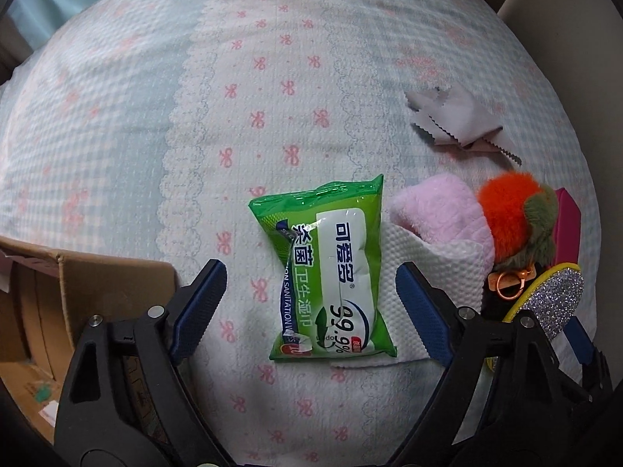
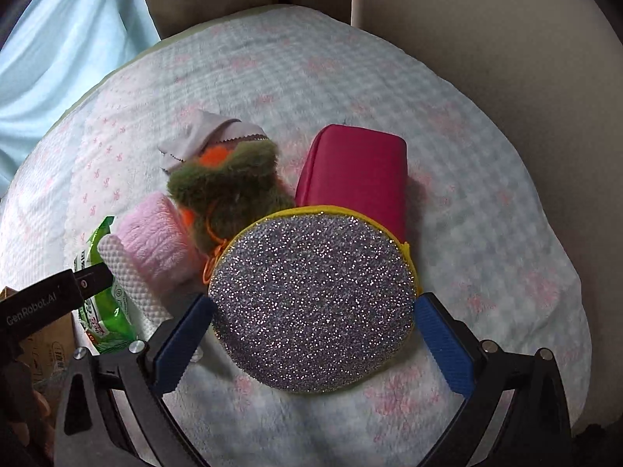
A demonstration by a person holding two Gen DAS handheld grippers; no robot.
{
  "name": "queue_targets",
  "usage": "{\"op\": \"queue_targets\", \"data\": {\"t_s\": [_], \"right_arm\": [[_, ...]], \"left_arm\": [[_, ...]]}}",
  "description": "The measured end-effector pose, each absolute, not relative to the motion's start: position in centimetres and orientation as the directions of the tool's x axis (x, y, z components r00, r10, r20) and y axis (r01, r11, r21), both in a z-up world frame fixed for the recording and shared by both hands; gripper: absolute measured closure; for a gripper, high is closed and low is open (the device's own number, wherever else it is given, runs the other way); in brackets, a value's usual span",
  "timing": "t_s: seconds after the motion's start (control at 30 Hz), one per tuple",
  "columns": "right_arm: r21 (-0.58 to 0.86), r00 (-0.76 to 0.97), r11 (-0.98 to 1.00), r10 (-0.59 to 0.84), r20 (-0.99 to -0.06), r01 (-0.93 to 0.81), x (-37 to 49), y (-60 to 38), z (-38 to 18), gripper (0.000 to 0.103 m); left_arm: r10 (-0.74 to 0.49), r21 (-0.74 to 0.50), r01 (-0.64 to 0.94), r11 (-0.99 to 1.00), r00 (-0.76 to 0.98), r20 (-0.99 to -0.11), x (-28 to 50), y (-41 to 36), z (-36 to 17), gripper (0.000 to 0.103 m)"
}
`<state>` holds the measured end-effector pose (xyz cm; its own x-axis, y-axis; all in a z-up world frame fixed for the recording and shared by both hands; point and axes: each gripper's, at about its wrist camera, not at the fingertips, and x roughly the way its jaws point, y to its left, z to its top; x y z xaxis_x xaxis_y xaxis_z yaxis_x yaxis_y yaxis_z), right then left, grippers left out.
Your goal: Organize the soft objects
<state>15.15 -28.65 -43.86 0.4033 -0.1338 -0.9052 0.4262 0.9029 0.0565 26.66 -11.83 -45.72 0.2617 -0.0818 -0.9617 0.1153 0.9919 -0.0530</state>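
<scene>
Left wrist view: left gripper [image 1: 311, 295] pointing steeply down over a bed [image 1: 117, 124] covered in pale check cloth with pink bows. Jaws spread wide, blue pads either side of a green wet-wipe pack [image 1: 331, 276]; neither pad touches it, so it is released, nothing held. The pack lies flat, its right edge overlapping a white textured cloth [image 1: 432, 272]. A pink plush piece [image 1: 444, 214] rests on that cloth's upper part. Just right of it, an orange-and-green furry keychain [image 1: 514, 218] with a copper ring. Further up the bed, well apart, a grey cloth with zigzag edges [image 1: 455, 116]. Only this view shows the open cardboard box [image 1: 97, 280] at the lower left, beside the bed; some paper scraps lie inside, otherwise its contents cannot be made out.

Right wrist view: right gripper [image 2: 311, 334] also pointing down, jaws wide, astride a round glittery silver pouch [image 2: 311, 303] with yellow trim. The pads stand just beside its edges; no squeeze shows, so it reads as released. This view shows the pouch whole, where the left view catches only a sliver. Behind it, touching, a magenta zip case [image 2: 358, 171], barely seen from the left. The keychain, pink plush and white cloth crowd the pouch's upper left; the wipe pack sits at far left, partly hidden by the other gripper's body.
</scene>
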Motion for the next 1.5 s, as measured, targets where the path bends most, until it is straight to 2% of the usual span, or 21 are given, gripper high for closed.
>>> {"op": "queue_targets", "data": {"t_s": [0.07,0.17,0.23,0.27,0.53,0.77,0.83,0.9,1.03,1.07,1.1,1.37,1.5], "right_arm": [[0.043,0.396,0.902,-0.145,-0.907,0.429,15.5,-28.8,-44.5,0.000],[0.038,0.390,0.900,-0.149,-0.909,0.434,16.0,-29.0,-45.0,0.002],[0.033,0.389,0.901,-0.154,-0.908,0.433,16.0,-29.0,-45.0,0.006],[0.026,0.388,0.901,-0.160,-0.908,0.433,16.0,-28.9,-44.9,0.010],[0.013,0.380,0.899,-0.172,-0.909,0.438,15.7,-29.0,-44.6,0.034],[0.031,0.392,0.897,-0.161,-0.906,0.441,15.0,-29.5,-43.8,0.054],[0.035,0.398,0.898,-0.159,-0.904,0.439,14.9,-29.5,-43.6,0.062],[0.041,0.402,0.901,-0.151,-0.903,0.432,14.8,-29.3,-43.5,0.076],[0.066,0.420,0.914,-0.119,-0.900,0.401,14.5,-28.8,-43.2,0.084],[0.064,0.423,0.917,-0.118,-0.899,0.393,14.5,-28.7,-43.2,0.088],[0.068,0.426,0.919,-0.114,-0.897,0.389,14.5,-28.7,-43.2,0.098],[0.093,0.443,0.918,-0.096,-0.891,0.385,14.0,-29.3,-43.0,0.097],[0.096,0.433,0.913,-0.095,-0.896,0.397,13.9,-29.7,-43.1,0.090]], "left_arm": [[-0.070,-0.040,0.124,0.992,0.254,-0.965,27.0,-11.9,-46.4,0.017],[-0.072,-0.045,0.126,0.991,0.218,-0.973,27.6,-11.8,-47.6,0.028],[-0.080,-0.055,0.129,0.990,0.199,-0.977,27.7,-11.7,-48.2,0.048],[-0.081,-0.055,0.132,0.990,0.198,-0.977,27.7,-11.8,-48.3,0.052],[-0.078,-0.043,0.152,0.987,0.232,-0.970,26.8,-12.1,-47.0,0.062],[-0.084,-0.039,0.163,0.986,0.275,-0.958,26.0,-11.8,-45.1,0.065],[-0.087,-0.039,0.168,0.985,0.288,-0.954,25.8,-11.8,-44.5,0.065],[-0.090,-0.038,0.174,0.984,0.300,-0.950,25.6,-11.9,-44.1,0.065],[-0.096,-0.039,0.181,0.983,0.319,-0.943,25.2,-12.0,-43.7,0.066],[-0.097,-0.038,0.182,0.983,0.325,-0.941,25.1,-12.1,-43.5,0.066],[-0.097,-0.037,0.184,0.982,0.331,-0.939,25.0,-11.9,-43.3,0.066],[-0.108,-0.039,0.190,0.981,0.365,-0.925,24.2,-11.8,-41.6,0.066],[-0.109,-0.035,0.196,0.980,0.381,-0.918,23.9,-11.5,-41.0,0.066]]}}
